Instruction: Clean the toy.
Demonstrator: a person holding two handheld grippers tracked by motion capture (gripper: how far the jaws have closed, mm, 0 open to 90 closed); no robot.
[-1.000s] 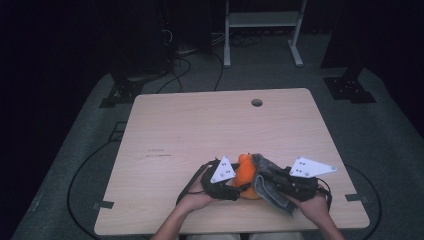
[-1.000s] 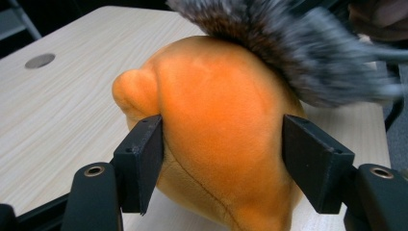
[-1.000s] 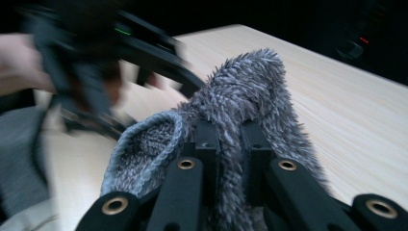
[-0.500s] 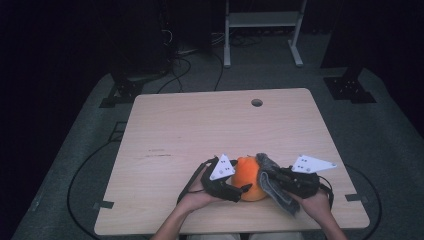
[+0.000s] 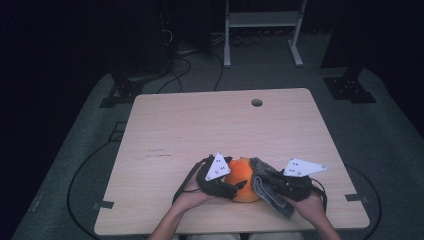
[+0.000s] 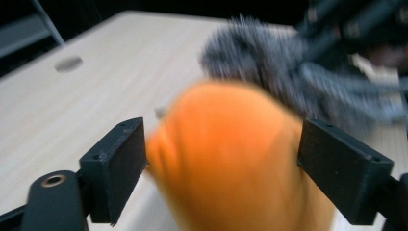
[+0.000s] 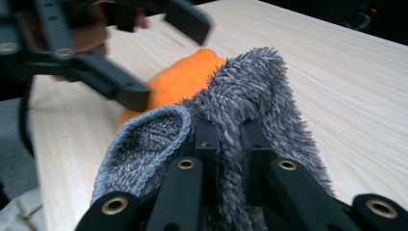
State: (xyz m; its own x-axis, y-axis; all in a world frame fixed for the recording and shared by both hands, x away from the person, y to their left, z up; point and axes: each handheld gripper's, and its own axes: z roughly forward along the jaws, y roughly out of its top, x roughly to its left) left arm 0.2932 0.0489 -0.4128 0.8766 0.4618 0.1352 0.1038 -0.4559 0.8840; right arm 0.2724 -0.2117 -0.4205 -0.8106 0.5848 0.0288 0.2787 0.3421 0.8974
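Since the earlier frame my left gripper [image 6: 221,159] jaws have opened, standing apart around one orange cloth [image 5: 241,176]; right gripper [image 7: 226,144] jaws clamp one grey cloth [image 7: 250,96] on the worktop [image 5: 210,125].

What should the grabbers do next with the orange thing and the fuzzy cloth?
Probably close the left gripper on the orange cloth: its jaws have just been opening and now straddle it without pressing, while the right gripper stays clamped on the grey cloth.

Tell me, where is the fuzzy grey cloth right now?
In the high view the fuzzy grey cloth lies at the table's near edge, clamped in the right gripper, touching the orange thing on its left.
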